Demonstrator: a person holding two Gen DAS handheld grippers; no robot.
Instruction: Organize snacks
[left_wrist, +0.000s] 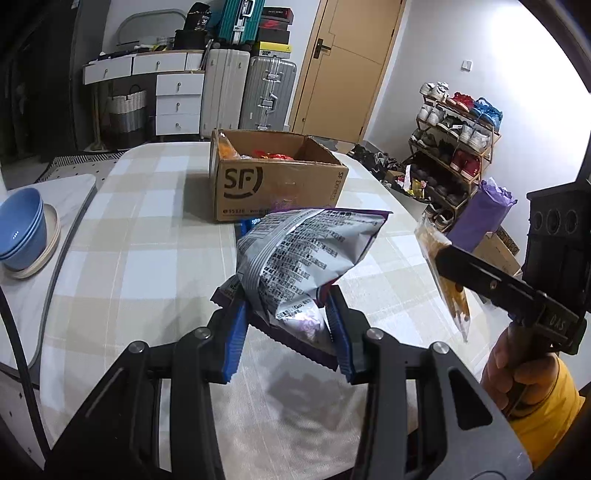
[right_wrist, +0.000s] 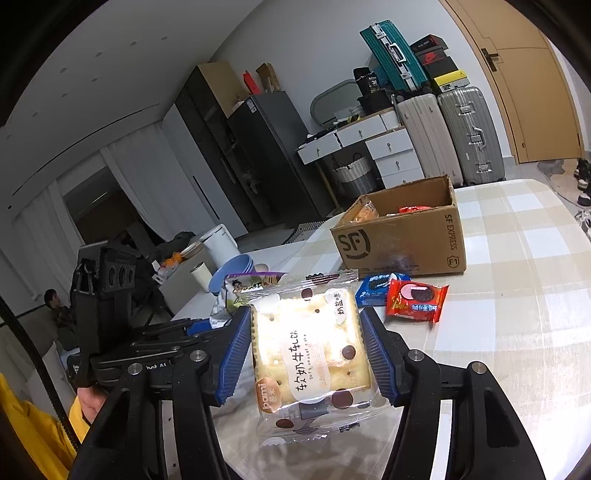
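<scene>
Both claws are clamped on snack packets held above the worktop (left_wrist: 122, 236), which is covered in a beige-and-white checked cloth. From its own camera the left claw (left_wrist: 286, 332) tilts downward, its blue ribbed pads pinching the lower end of a crumpled silver-and-purple foil snack bag (left_wrist: 295, 258) whose back panel of small print faces the lens; the print is too fine to read. At that view's right edge a hand (left_wrist: 517, 369) in a yellow sleeve grips the handle of the right claw (right_wrist: 304, 354), which points more nearly level and squeezes the two side edges of a clear-wrapped square cracker sandwich packet (right_wrist: 314, 354) printed "hami" and "Soft nougat cake" beside Chinese characters. Beyond both stands an open brown cardboard box (right_wrist: 402, 240) marked "SF" and "SF EXPRESS", with orange and red packets inside. Just before it on the cloth lie a blue Oreo packet (right_wrist: 373, 290) and a red cookie packet (right_wrist: 415, 299), touching each other.
</scene>
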